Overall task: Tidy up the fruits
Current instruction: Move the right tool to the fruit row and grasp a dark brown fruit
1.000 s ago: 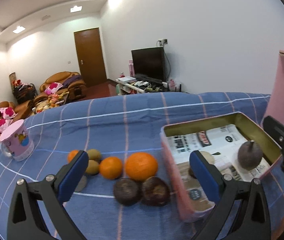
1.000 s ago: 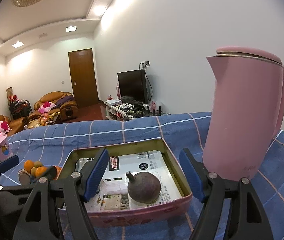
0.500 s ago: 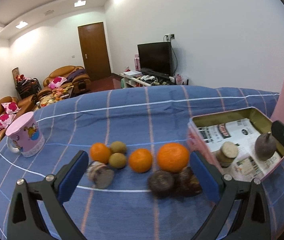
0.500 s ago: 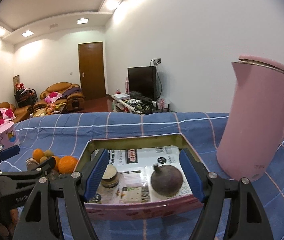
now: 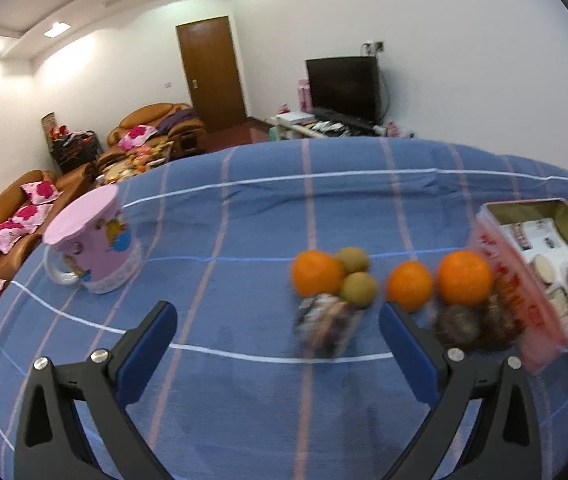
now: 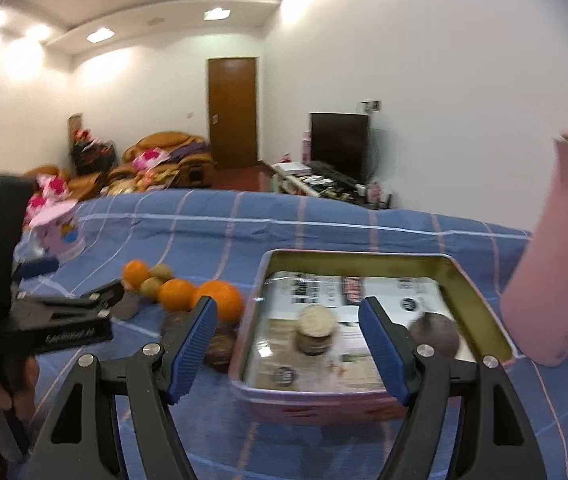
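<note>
Two items lie in the tin (image 6: pixel 479 292); most fruit waits outside.
Both tongs, left (image 5: pixel 278 334) and right (image 6: pixel 287 344), gape empty; oranges (image 5: pixel 463 278), kiwis (image 5: pixel 359 288) and dark fruits (image 5: pixel 457 326) cluster at tin's 9 o'clock on the desk (image 5: pixel 244 232).

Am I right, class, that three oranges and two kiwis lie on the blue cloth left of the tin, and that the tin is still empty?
Not quite. The oranges and kiwis do lie on the blue cloth left of the tin, but the tin is not empty. The right wrist view shows a dark round fruit and a pale-topped piece inside it.
</note>
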`<state>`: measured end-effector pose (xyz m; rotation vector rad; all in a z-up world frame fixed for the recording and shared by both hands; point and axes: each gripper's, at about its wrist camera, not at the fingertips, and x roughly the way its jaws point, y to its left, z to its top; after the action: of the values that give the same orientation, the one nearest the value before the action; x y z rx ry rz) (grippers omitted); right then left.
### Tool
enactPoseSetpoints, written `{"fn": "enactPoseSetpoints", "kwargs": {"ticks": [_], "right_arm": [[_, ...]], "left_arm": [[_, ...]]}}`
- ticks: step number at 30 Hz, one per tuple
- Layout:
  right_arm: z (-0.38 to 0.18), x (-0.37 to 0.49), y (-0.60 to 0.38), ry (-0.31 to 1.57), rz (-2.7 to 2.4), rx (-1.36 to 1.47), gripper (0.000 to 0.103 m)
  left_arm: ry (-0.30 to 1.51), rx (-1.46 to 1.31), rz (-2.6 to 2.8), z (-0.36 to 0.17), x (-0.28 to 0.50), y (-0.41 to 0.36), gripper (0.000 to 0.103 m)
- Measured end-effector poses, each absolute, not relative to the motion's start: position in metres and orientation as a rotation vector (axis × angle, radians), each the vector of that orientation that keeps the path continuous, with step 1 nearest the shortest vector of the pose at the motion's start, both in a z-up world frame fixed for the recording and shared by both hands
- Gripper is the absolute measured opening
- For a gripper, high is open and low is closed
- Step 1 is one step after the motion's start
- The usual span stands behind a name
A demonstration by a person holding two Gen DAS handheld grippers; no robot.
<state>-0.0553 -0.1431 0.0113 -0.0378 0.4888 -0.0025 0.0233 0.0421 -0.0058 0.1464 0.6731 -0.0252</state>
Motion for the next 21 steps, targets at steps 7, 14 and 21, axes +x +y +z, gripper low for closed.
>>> {"fn": "enactPoseSetpoints", "kwargs": {"ticks": [7, 14, 21], "right_arm": [[-0.004, -0.036, -0.099, 0.604, 0.082, -0.234, 0.039], [-0.024, -0.022, -0.069, 0.701, 0.078, -0.447, 0.033], [-0.040, -0.014, -0.057, 0.745, 0.009, -0.589, 0.032]], "left_arm": [[0.695, 0.119, -0.011, -0.004, 0.031, 0.072, 0.103], [0.691, 0.095, -0.041, -0.001, 0.028, 0.075, 0.103], [0.666, 0.153, -0.089, 0.004, 0.022, 0.061, 0.103]]}}
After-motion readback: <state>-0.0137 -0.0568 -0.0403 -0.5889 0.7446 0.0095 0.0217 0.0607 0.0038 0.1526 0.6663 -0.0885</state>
